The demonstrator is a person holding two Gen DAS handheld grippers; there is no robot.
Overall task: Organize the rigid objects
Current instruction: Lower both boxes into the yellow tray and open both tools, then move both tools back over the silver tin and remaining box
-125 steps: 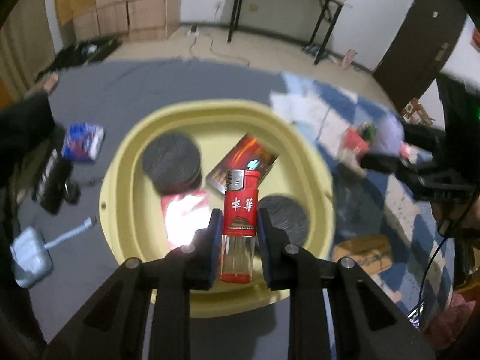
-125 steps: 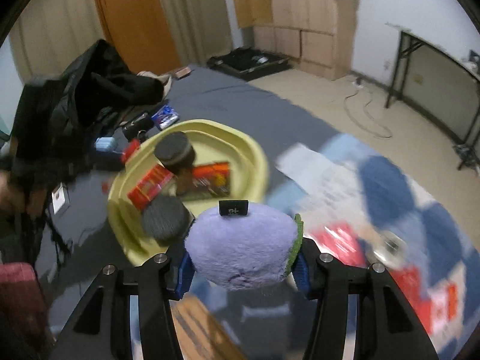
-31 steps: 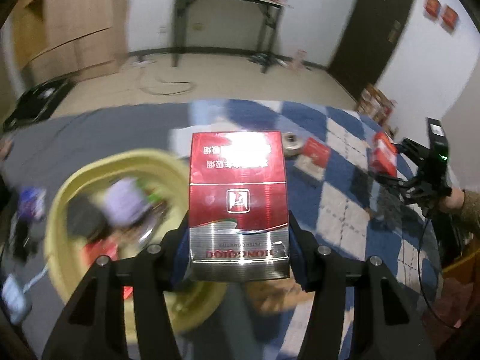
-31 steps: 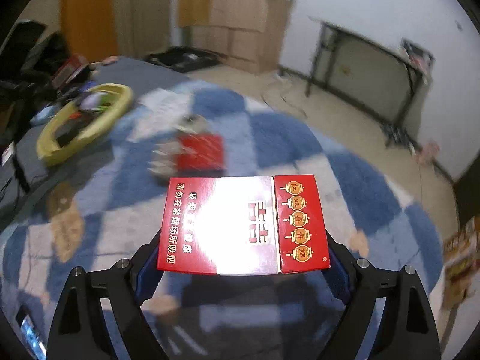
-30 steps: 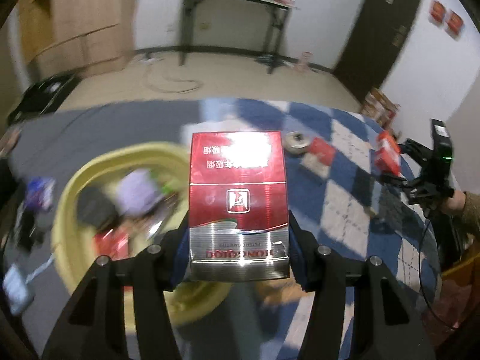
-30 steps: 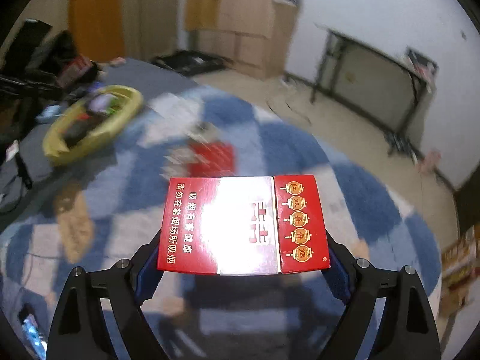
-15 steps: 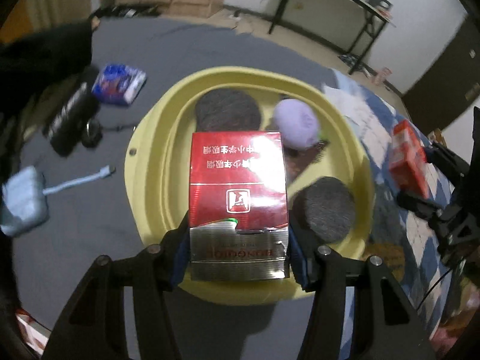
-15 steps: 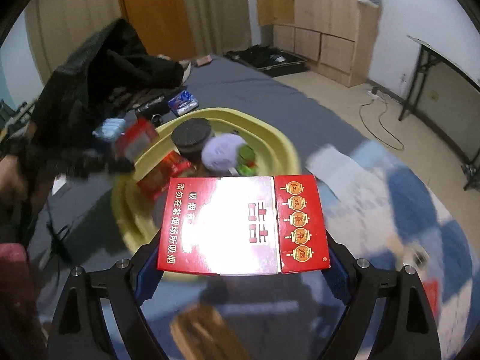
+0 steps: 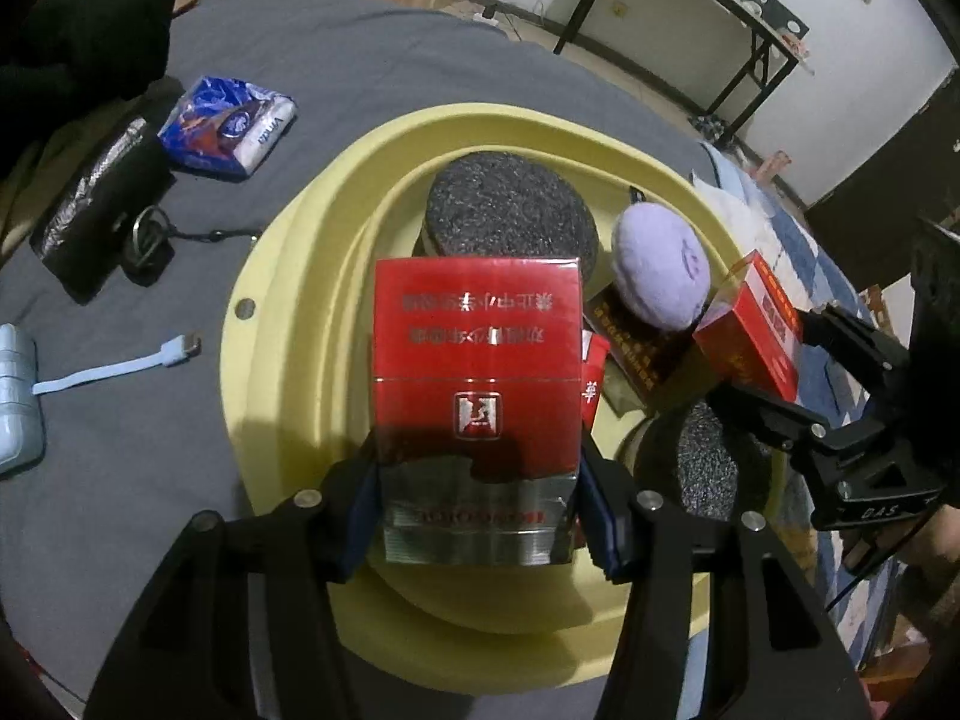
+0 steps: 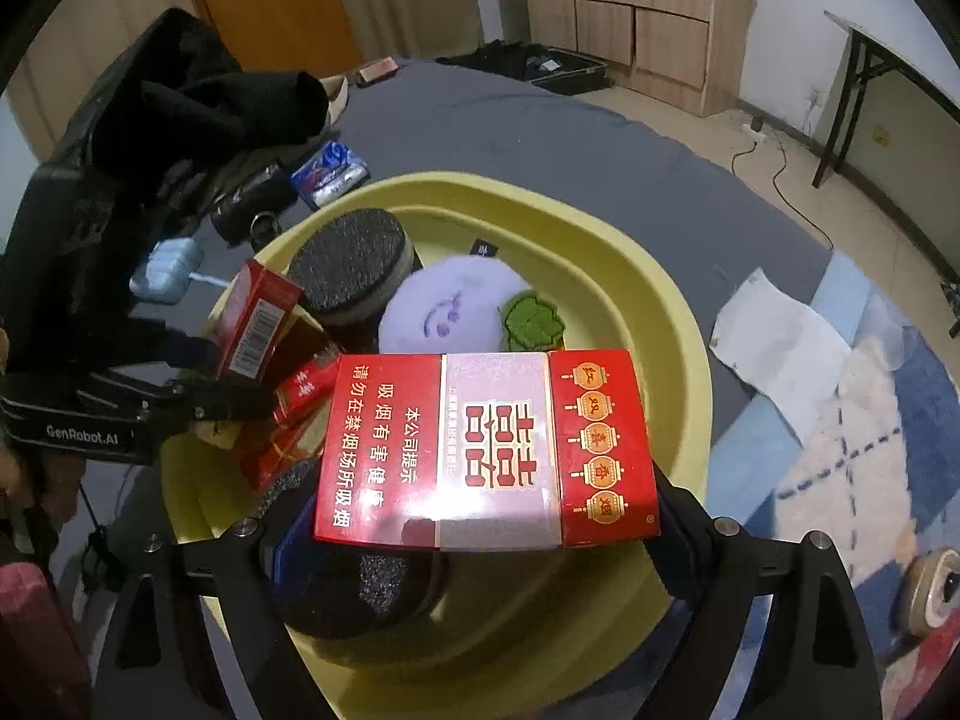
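Observation:
My left gripper (image 9: pixel 477 498) is shut on a red and silver cigarette pack (image 9: pixel 477 360), held upright just above the yellow basin (image 9: pixel 288 312). My right gripper (image 10: pixel 480 522) is shut on a wider red cigarette pack (image 10: pixel 486 450), held flat over the basin's (image 10: pixel 630 252) near side. Each gripper shows in the other's view: the right gripper (image 9: pixel 786 366) with its pack (image 9: pixel 750 336), the left gripper (image 10: pixel 198 372) with its pack (image 10: pixel 258 312). Inside the basin lie two dark round pads (image 9: pixel 510 210) (image 9: pixel 708 468), a purple plush (image 10: pixel 444 306), a brown box (image 9: pixel 636 348) and other red packs.
The basin sits on a grey cover. To its left lie a blue tissue packet (image 9: pixel 228 123), a black case (image 9: pixel 96 210) and a pale blue charger with cable (image 9: pixel 18 396). Black clothing (image 10: pixel 198 96) is piled behind. A white paper (image 10: pixel 774 336) and blue checked rug (image 10: pixel 870 420) lie right.
Both grippers have swung from over the checked rug to above the yellow basin, each keeping its pack. The left one has also come down closer to the basin.

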